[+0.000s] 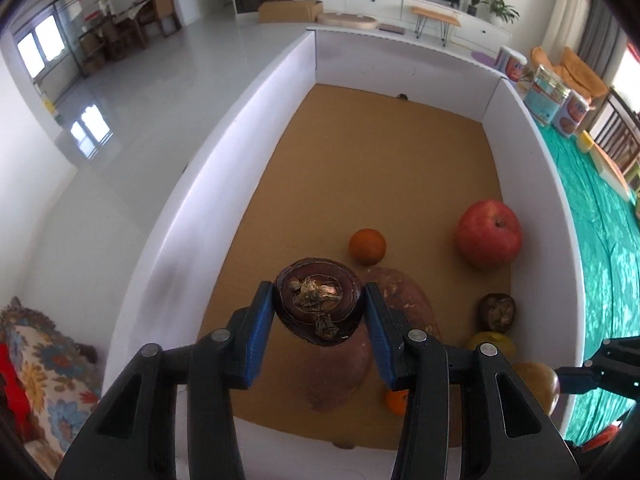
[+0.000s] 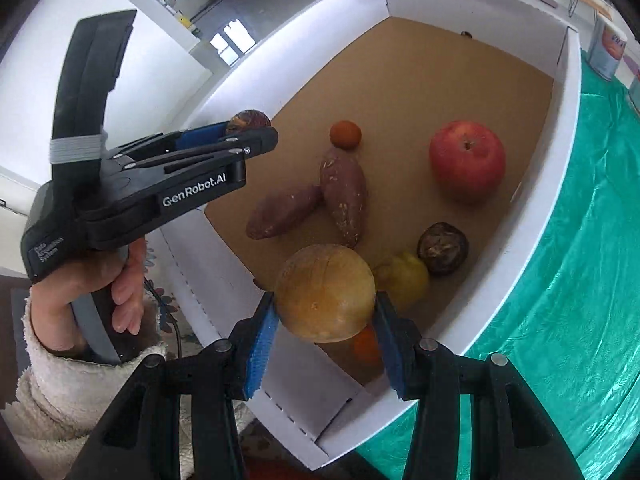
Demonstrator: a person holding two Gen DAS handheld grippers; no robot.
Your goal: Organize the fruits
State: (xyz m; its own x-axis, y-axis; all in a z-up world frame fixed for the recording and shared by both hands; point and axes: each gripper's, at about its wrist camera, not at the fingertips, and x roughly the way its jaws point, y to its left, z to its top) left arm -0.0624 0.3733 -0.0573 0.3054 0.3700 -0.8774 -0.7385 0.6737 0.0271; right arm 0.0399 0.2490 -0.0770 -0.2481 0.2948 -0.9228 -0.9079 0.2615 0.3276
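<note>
My left gripper [image 1: 318, 286] is shut on a dark brown mangosteen [image 1: 320, 308], its blue pads pressed on both sides, above the white-walled box [image 1: 260, 120]. In the right wrist view that gripper [image 2: 262, 134] reaches in over the box's left wall, held by a hand in a fleecy sleeve. My right gripper [image 2: 324, 296] is shut on a round yellow-brown fruit [image 2: 320, 276] over the box's near corner. On the cardboard floor lie a red apple [image 2: 466, 160], a small orange [image 2: 345, 134], a second mangosteen [image 2: 443, 248] and a yellow fruit [image 2: 404, 278].
Two sweet potatoes [image 2: 344, 196] lie mid-box below the left gripper. Another orange [image 2: 366, 346] is half hidden under the right-hand fruit. The box's far half is bare cardboard [image 1: 380, 152]. A green cloth [image 2: 580, 300] covers the table to the right, with tins [image 1: 544, 96] at the back.
</note>
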